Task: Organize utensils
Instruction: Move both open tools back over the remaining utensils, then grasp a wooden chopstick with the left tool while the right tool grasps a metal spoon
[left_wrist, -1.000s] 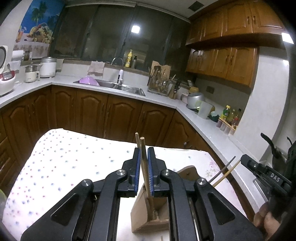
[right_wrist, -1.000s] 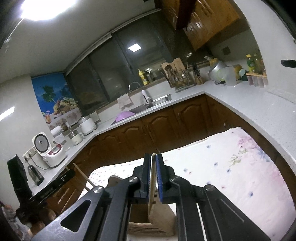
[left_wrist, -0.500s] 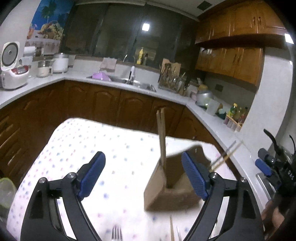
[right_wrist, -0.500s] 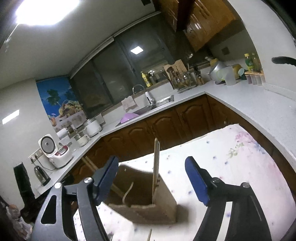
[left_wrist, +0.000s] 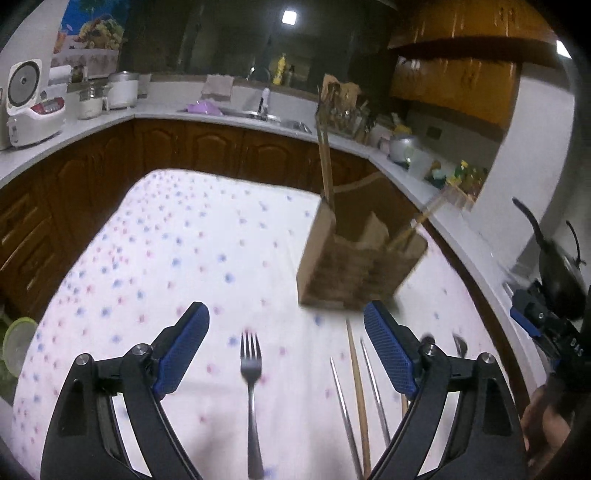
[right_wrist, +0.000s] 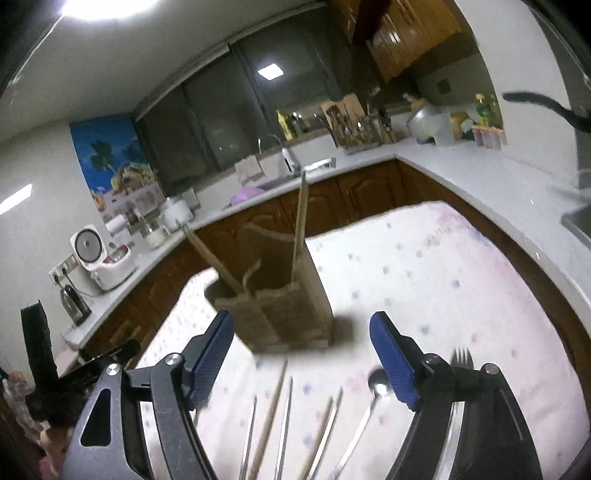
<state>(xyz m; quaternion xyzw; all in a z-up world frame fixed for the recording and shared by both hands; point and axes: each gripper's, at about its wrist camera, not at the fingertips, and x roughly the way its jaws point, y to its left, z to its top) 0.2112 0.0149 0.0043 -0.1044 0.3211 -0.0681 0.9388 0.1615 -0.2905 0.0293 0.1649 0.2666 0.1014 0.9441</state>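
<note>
Both tongs have just let go: a second ago each was clamped narrow on a pair of wooden chopsticks over the cardboard holder, and now the left tongs and the right tongs have opened wide with nothing between the blue pads, drawn back from the holder toward the near edge of the table. One pair of chopsticks now stands nearly upright in the holder's left compartment as the left camera sees it, and a second pair leans out of its right side. So two pairs look delivered, and the hands seem to be heading for the next pick. What remains lies flat on the flowered cloth in front of the holder: a steel fork well to its left, then, just before it, a wooden chopstick between two thin metal ones, and a spoon to the right. The holder is plain brown board with open-topped slots, light enough to shift if knocked.
</note>
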